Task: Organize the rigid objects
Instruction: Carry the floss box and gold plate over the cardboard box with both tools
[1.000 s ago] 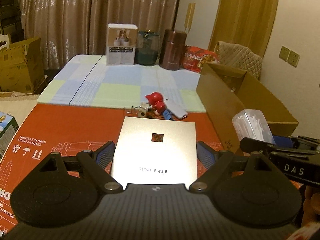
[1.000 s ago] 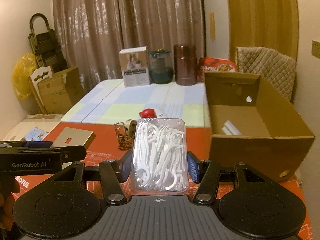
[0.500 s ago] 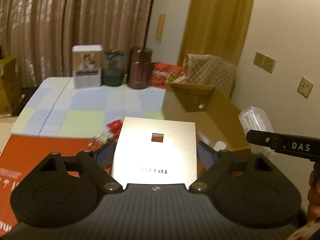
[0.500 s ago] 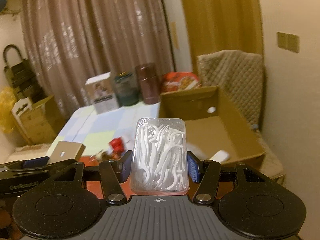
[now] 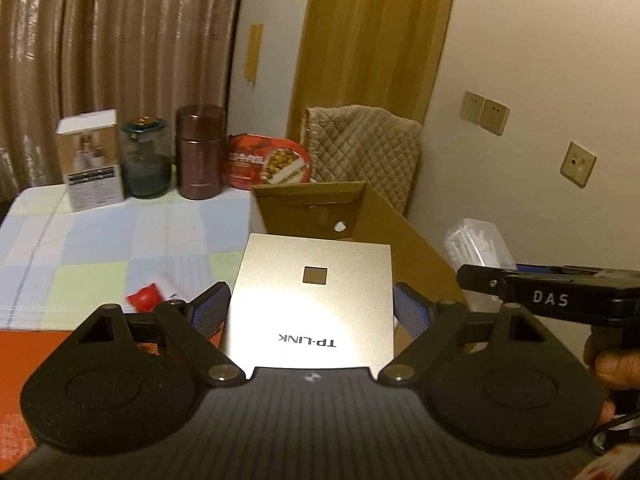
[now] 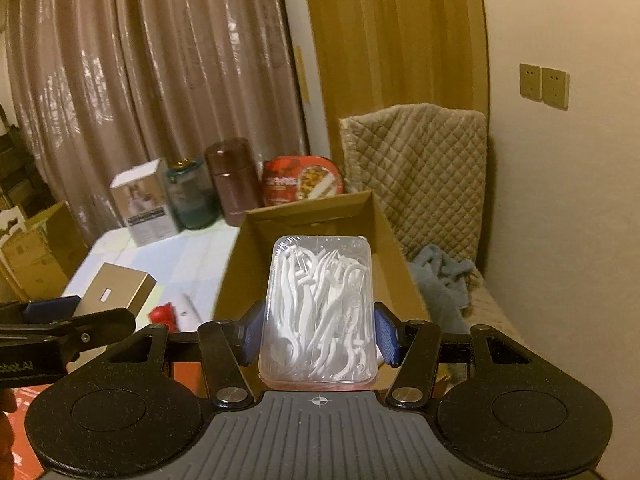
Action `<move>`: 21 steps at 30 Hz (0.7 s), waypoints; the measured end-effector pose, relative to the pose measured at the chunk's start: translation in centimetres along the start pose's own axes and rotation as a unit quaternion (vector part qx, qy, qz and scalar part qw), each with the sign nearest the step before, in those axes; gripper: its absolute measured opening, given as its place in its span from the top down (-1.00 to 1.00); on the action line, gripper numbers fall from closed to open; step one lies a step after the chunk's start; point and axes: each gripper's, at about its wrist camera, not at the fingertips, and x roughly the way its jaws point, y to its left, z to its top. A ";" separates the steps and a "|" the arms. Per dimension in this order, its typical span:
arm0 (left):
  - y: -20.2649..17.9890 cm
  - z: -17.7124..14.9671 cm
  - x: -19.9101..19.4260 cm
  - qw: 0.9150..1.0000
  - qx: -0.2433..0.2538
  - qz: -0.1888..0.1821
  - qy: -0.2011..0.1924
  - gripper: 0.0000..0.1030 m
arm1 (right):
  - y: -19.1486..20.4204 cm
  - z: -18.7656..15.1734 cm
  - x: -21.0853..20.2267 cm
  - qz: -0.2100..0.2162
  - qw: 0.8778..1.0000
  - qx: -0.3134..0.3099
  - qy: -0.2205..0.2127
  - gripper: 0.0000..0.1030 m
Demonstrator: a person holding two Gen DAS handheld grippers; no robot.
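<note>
Both grippers neared carton (image 6: 384, 236); box (image 5: 312, 300) reads TP-LINK.

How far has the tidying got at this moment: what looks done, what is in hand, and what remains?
Done: nothing can be confirmed inside the cardboard box, as its floor is hidden. In hand: the left tool clamps the TP-LINK box, and the right tool clamps the floss pick case, held over the box. Left: a red toy on the table.
</note>
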 end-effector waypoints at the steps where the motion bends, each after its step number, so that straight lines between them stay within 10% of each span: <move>1: -0.3 0.1 0.6 1.000 0.002 -0.002 0.003 -0.64 | -0.5 0.0 0.3 -0.003 1.000 0.001 0.003 -0.03; 21: -2.8 0.2 10.0 0.996 0.034 -0.015 0.079 -0.64 | -5.7 -1.1 6.1 -0.018 0.998 0.003 0.066 -0.03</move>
